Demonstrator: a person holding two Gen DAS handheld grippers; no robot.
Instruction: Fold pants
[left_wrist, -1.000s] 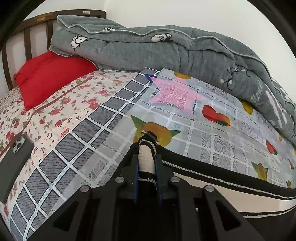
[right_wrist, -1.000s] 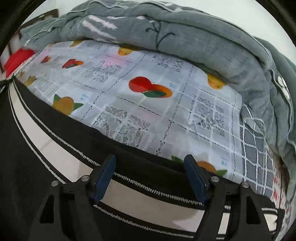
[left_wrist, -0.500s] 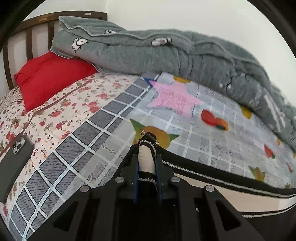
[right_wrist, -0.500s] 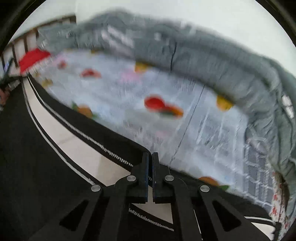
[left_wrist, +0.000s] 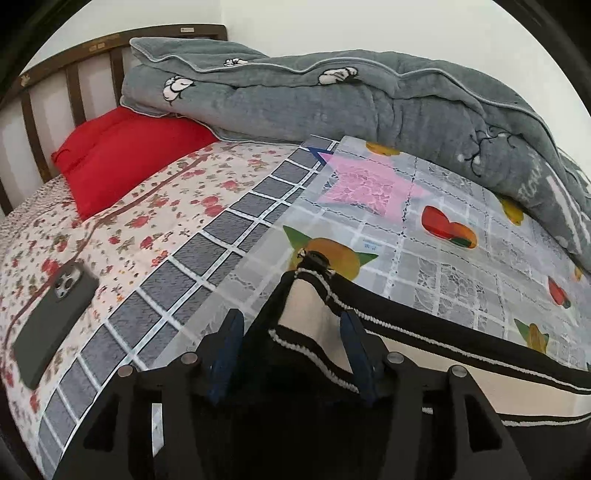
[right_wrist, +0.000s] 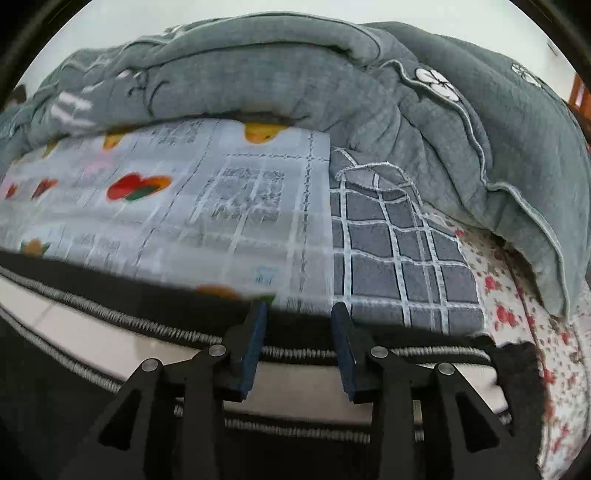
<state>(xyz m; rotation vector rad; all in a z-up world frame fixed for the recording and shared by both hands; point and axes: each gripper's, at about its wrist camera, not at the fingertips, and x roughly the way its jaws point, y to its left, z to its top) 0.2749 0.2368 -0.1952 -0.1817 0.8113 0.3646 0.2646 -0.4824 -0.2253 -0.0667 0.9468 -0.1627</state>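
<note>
The black pants, with a cream side stripe edged in white stitching, lie spread flat on the bed, on a clear plastic sheet printed with fruit and a pink star. In the left wrist view one end of the pants rises in a peaked fold between the two blue pads of the left claw. The jaws have just been opening and now stand apart; the cloth sits between them, near the right pad, and whether it still touches that pad I cannot tell.

In the right wrist view the right claw hangs over the striped edge of the pants, near their end. Its jaws have just been opening too and stand partly apart, with the stripe running across beneath the gap and nothing pinched between the pads.

Under the plastic sheet lies a grey checked blanket, and under that a floral bedsheet. A dark smartphone rests face down on the floral sheet, well to the left of the pants. Farther back a red pillow leans by the wooden headboard, and a rumpled grey quilt runs along the far side of the bed.
</note>
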